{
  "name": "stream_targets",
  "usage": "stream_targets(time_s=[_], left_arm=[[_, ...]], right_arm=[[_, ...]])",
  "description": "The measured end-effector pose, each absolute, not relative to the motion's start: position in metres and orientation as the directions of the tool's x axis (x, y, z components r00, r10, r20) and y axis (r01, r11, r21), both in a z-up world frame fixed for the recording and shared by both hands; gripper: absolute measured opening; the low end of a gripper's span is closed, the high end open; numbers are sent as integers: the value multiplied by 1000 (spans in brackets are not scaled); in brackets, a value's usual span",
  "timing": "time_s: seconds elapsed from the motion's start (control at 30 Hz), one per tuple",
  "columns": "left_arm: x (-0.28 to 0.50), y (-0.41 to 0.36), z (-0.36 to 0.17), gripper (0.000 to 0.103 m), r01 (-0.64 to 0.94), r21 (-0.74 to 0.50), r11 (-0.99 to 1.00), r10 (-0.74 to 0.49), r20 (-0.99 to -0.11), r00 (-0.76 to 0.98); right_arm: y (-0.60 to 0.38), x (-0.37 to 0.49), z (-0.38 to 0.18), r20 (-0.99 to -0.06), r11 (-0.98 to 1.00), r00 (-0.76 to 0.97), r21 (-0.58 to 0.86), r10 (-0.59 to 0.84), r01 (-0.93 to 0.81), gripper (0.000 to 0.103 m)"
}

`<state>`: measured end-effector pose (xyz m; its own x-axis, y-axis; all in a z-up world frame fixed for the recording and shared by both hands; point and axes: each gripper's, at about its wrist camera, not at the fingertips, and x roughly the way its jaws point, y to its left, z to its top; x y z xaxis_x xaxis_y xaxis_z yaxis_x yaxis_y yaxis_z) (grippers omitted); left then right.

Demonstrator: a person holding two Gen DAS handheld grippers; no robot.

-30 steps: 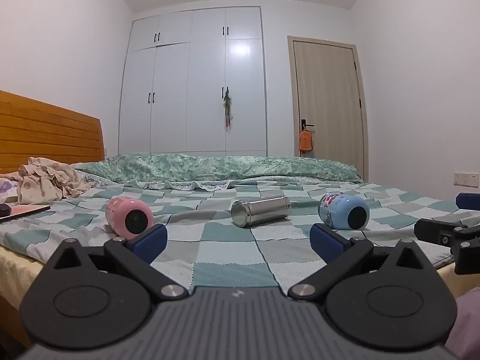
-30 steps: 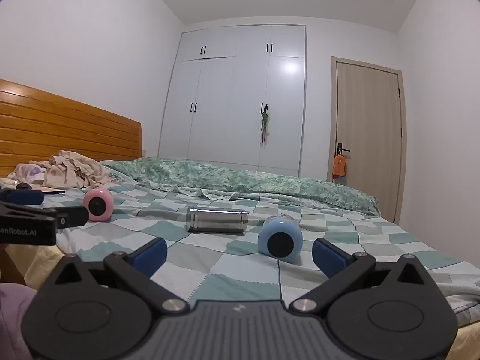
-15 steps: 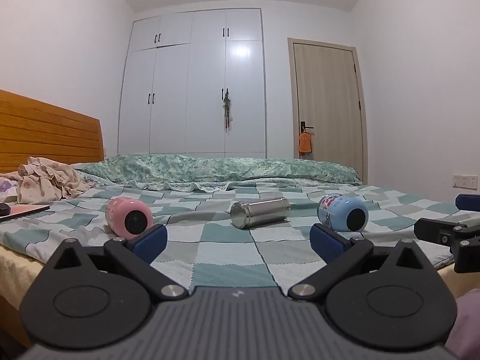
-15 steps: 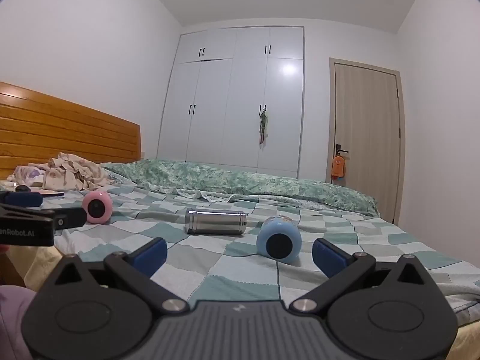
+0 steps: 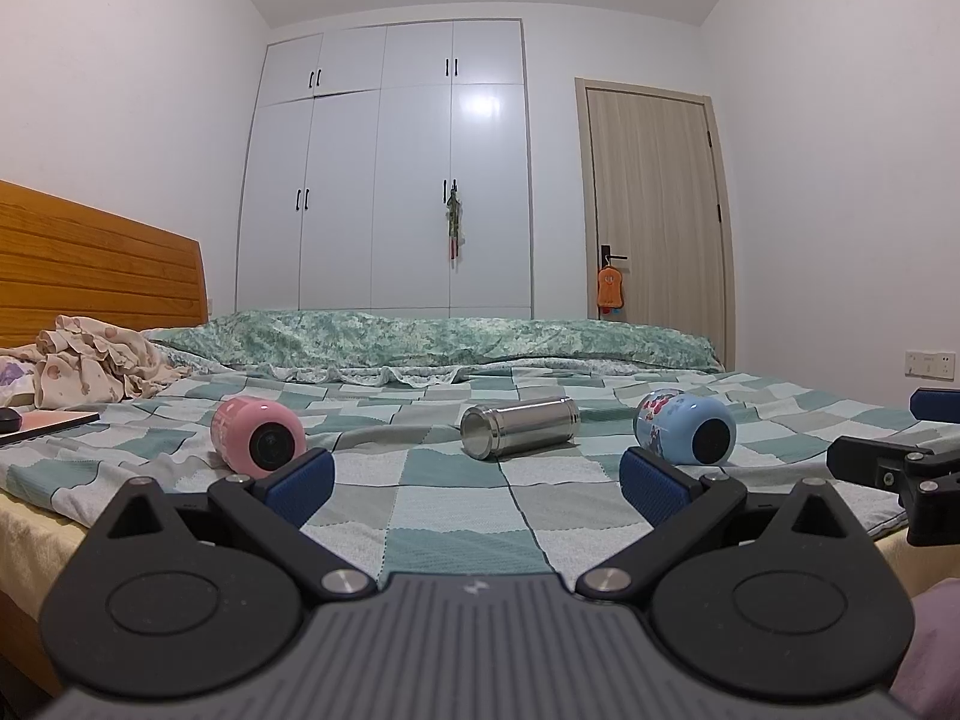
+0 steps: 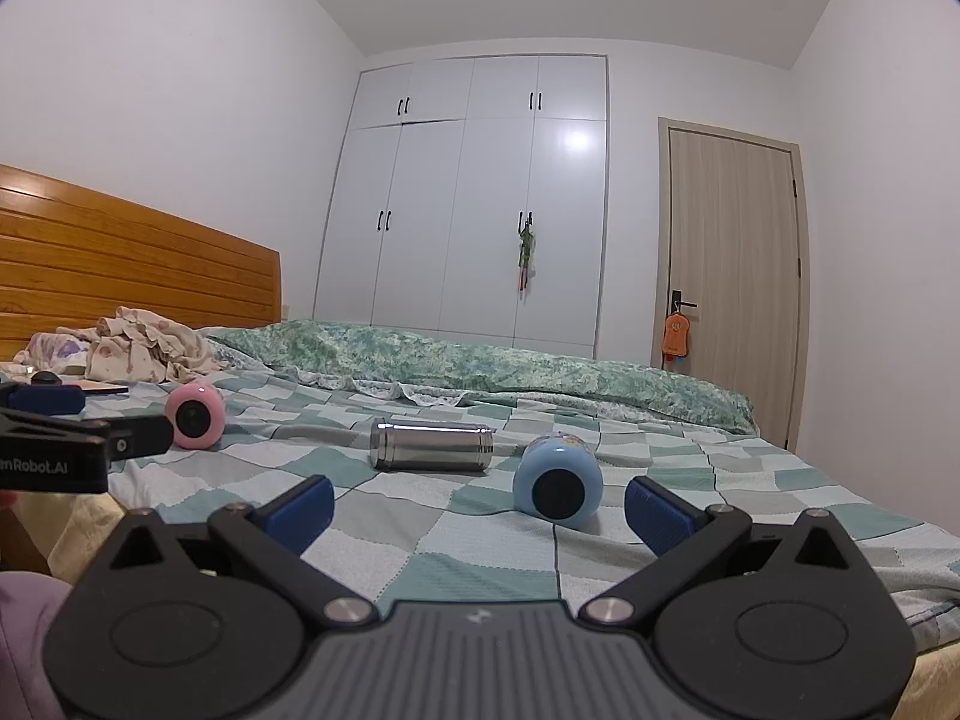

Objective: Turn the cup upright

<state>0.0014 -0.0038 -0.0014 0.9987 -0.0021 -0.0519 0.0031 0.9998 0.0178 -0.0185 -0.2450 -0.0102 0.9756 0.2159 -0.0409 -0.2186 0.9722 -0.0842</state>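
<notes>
Three cups lay on their sides on the checked bedspread (image 5: 444, 516): a pink cup (image 5: 258, 441) at 10 o'clock from the left gripper (image 5: 477, 483), a steel cup (image 5: 519, 435) near 12 o'clock, and a blue cup (image 5: 684, 429) at 2 o'clock. None stood upright. Two grippers were in view, each with two blue-padded fingers spread wide and holding nothing. From the right gripper (image 6: 480, 510), the blue cup (image 6: 558, 483) lay nearest, just past 12 o'clock between the fingers' line, the steel cup (image 6: 432, 452) at 11 o'clock and the pink cup (image 6: 195, 416) far off at 10 o'clock. Each gripper showed at the edge of the other's view: the right one (image 5: 894, 468) at 3 o'clock, the left one (image 6: 78, 438) at 9 o'clock.

The bed carried a rumpled green quilt (image 5: 432, 339) along its far side and a heap of pale clothing (image 5: 96, 366) by the wooden headboard (image 5: 96, 276). One white wardrobe (image 5: 390, 174) filled the back wall beside one closed door (image 5: 654, 210), an orange toy (image 5: 609, 288) hanging from its handle.

Against the frames of a second earlier, the cups had not shifted, and both grippers remained open short of the bed's near edge, the views barely changed.
</notes>
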Motion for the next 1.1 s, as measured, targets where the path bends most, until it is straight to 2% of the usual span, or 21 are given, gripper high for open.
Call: stream_targets(time_s=[1.1], left_arm=[[-1, -1, -1, 103, 3, 18, 1000, -2, -46, 999]], right_arm=[[-242, -21, -10, -35, 972, 976, -85, 215, -217, 103]])
